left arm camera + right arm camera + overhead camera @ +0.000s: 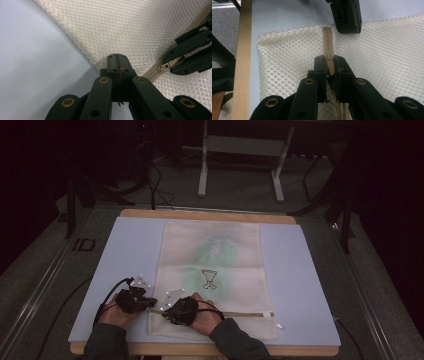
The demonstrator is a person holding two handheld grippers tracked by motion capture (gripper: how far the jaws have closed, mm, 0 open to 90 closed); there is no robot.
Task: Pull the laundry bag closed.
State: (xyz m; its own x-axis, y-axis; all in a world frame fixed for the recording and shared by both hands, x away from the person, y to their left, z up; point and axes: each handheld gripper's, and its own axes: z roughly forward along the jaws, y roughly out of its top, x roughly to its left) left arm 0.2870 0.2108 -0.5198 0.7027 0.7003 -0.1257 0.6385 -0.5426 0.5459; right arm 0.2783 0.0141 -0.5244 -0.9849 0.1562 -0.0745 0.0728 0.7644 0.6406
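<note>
Left gripper view: left gripper [117, 58] jaws pressed together, pinching edge of cream mesh zip bag [130, 30] on pale blue table mat [32, 57]. Right gripper [329, 62] pinched on beige zipper [328, 37] nr bag's left end, grippers just beside each other.

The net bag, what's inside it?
Through the mesh bag a pale green patch and a small outlined figure show faintly. What they belong to is veiled by the mesh.
</note>
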